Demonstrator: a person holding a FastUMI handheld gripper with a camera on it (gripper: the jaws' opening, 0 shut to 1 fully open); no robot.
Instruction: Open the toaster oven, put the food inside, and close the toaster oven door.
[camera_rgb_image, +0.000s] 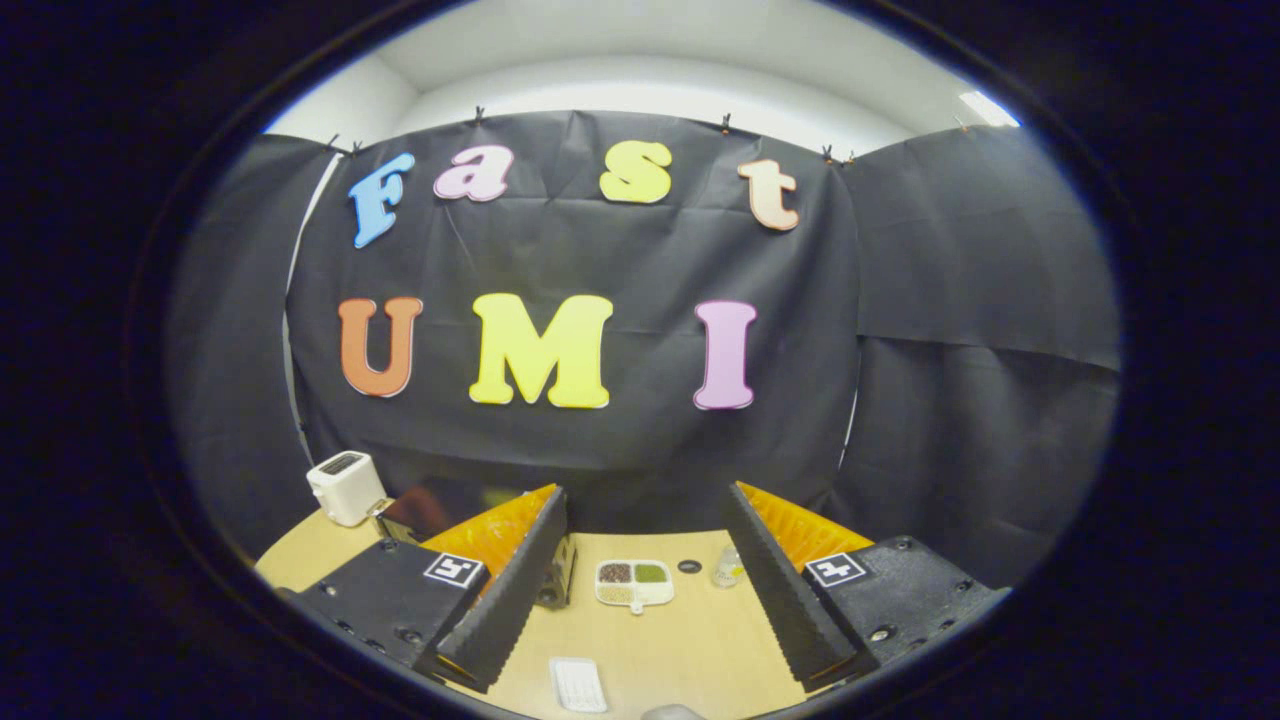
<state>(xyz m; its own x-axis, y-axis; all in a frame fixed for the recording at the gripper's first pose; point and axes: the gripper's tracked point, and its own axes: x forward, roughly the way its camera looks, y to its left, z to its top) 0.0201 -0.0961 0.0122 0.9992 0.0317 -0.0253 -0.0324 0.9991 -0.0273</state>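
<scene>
Claw (645, 590) fingers are held wide apart in the released state, with nothing gripped between them. Each finger (515, 590) is seen as a long black wedge with a finely ribbed inner face, backed by an orange ridged panel and mounted on a black block that carries a small square black-and-white marker.

A pale wooden table (700, 650) with a smooth, lightly grained surface is taken as the landmark. On the table, between the fingers and just beyond their tips, a white divided tray (634, 584) is placed; its compartments are filled with dark, green and pale granular contents. Just to the right of the tray, a small dark round disc (689, 566) and a small clear bottle (728, 568) are set. Nearer the camera, a flat white ribbed rectangular item (578, 684) lies on the table.

At the table's far left, the toaster oven (420, 510) is partly hidden behind the left finger; a dark glossy front is visible, and whether its door is open cannot be told. Beside it, a white boxy toaster (345, 487) with rounded corners and a slotted top is positioned.
</scene>
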